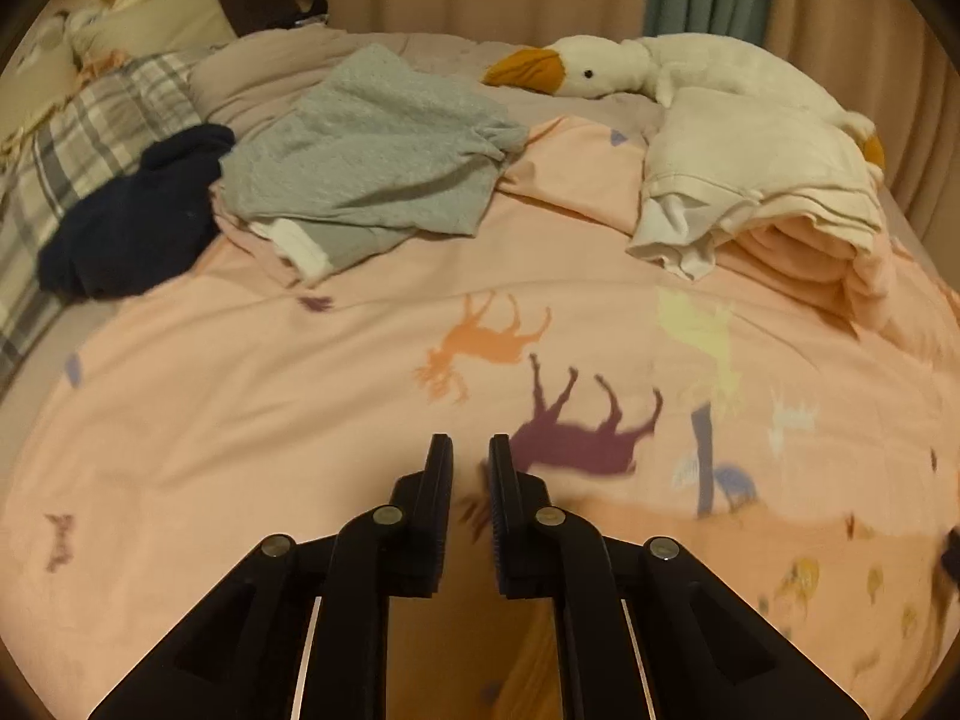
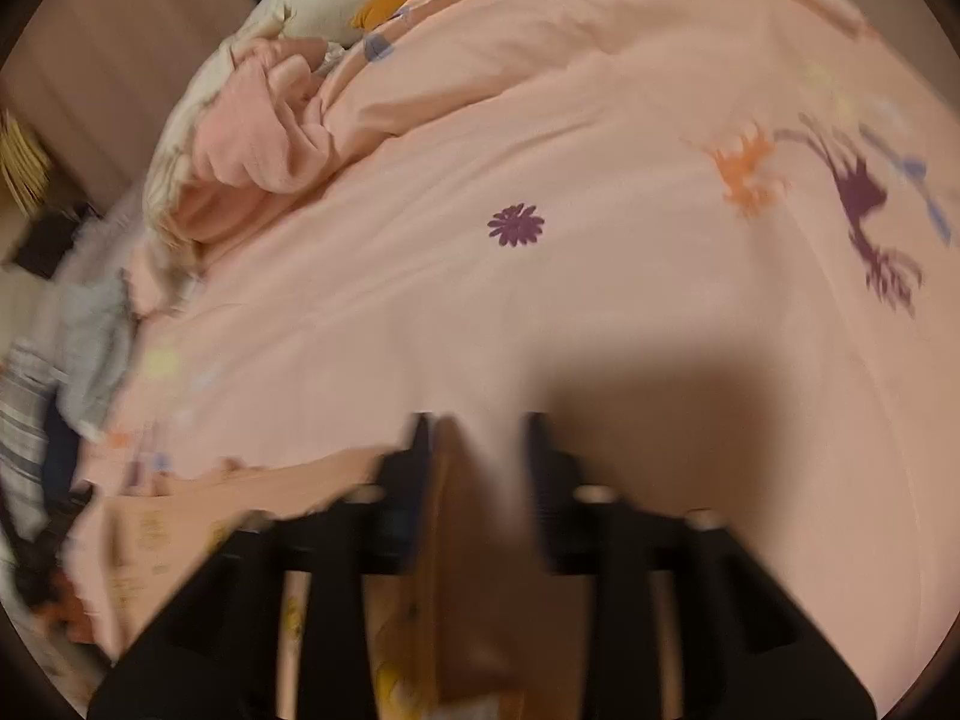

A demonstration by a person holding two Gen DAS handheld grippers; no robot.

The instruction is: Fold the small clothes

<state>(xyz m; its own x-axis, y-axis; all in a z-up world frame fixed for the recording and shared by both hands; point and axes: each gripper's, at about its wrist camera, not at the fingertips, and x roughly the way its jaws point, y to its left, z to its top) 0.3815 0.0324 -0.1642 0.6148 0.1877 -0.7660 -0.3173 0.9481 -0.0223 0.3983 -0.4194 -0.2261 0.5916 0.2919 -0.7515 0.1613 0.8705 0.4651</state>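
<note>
The right gripper hangs blurred over a pink bedcover printed with a purple flower; its fingers stand apart; a pink folded cloth lies upper left.

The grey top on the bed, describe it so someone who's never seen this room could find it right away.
Start at the pink animal-print duvet covering the bed, then look to its far left edge, across from the white goose plush. The grey top lies spread there unfolded. A crumpled navy garment sits against its left side, but only the grey one is pale, flat and shows a white cuff.
</note>
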